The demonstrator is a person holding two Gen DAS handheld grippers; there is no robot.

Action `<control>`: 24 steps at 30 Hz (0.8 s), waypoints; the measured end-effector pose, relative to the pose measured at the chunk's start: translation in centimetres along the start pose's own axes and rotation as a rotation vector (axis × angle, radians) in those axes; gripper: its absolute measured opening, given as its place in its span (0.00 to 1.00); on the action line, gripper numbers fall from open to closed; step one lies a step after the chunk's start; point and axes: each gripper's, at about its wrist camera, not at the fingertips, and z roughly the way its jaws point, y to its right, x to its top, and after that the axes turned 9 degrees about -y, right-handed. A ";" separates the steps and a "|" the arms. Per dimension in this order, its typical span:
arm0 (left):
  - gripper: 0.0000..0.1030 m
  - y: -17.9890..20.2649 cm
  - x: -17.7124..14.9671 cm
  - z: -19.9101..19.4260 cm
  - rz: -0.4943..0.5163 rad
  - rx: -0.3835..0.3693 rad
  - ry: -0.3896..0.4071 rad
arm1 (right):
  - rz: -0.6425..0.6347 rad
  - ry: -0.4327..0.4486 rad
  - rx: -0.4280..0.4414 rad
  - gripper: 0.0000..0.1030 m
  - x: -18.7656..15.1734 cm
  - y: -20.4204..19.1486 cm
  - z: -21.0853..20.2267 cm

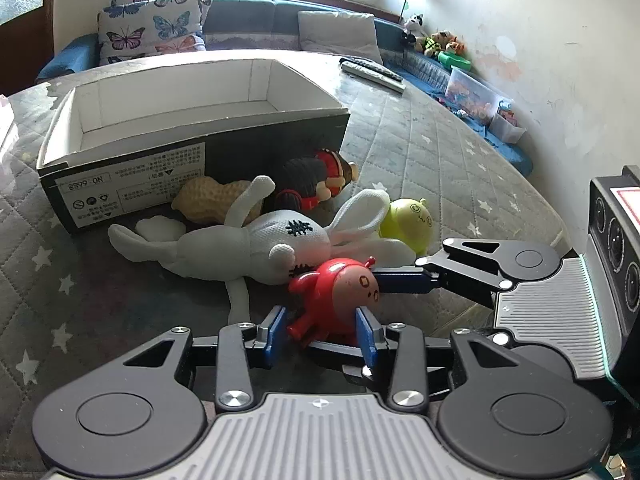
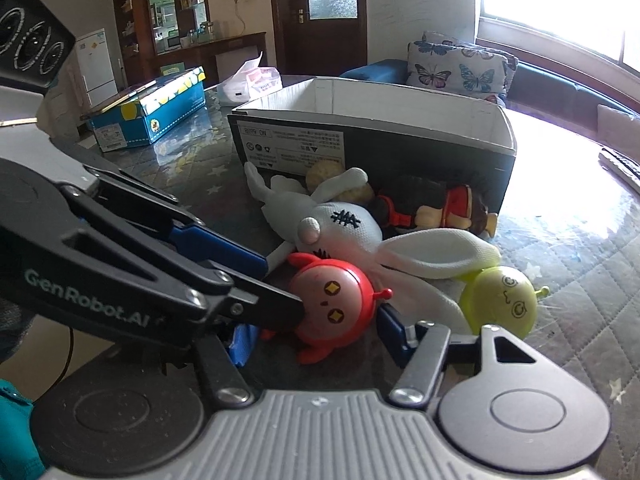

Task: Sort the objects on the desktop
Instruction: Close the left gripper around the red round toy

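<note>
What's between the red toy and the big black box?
The grey bunny sprawls between the red toy and the box, with a peanut toy behind it, seen in the left wrist view.

daylight from window [image 2: 560, 4], blown out white in right view; glare washes the tabletop [image 2: 560, 148] beneath. left view evenly lit, soft shadows. strong fisheye bending, dark corners; near hand-held gripper [image 2: 120, 280] soft.
</note>
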 end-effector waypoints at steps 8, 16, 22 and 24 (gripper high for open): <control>0.42 -0.3 0.5 0.4 0.014 -0.021 -0.014 | 0.003 -0.003 0.009 0.61 0.2 0.3 0.1; 0.44 -0.9 0.8 0.7 0.008 -0.046 -0.027 | 0.004 -0.009 0.014 0.61 0.5 0.6 0.3; 0.43 -1.2 0.9 0.8 0.008 -0.066 -0.025 | 0.008 -0.009 0.018 0.61 0.6 0.8 0.4; 0.40 -1.3 0.9 0.7 0.008 -0.077 -0.022 | 0.008 -0.008 0.022 0.61 0.6 0.9 0.4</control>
